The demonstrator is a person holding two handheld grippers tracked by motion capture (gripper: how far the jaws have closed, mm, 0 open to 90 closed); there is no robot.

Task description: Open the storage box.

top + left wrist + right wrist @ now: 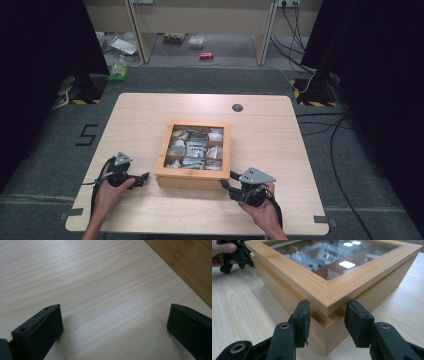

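Observation:
A wooden box (192,176) with a glass lid sits mid-table, and several small packets show through the glass into its compartments. My right gripper (227,181) is at the box's near right corner. In the right gripper view the gripper (327,312) has its jaws astride that corner just under the lid frame (312,282), one pad against each wall. My left gripper (145,177) rests on the table by the box's near left corner. Its jaws (115,315) stand wide open over bare wood, with the box wall (190,262) at the upper right.
The light wooden table (280,145) has bare surface on all sides of the box and a round cable hole (237,107) at the back. Dark curtains, cables and cabinets stand beyond the table. The other hand and its gripper (237,257) show at the top left of the right gripper view.

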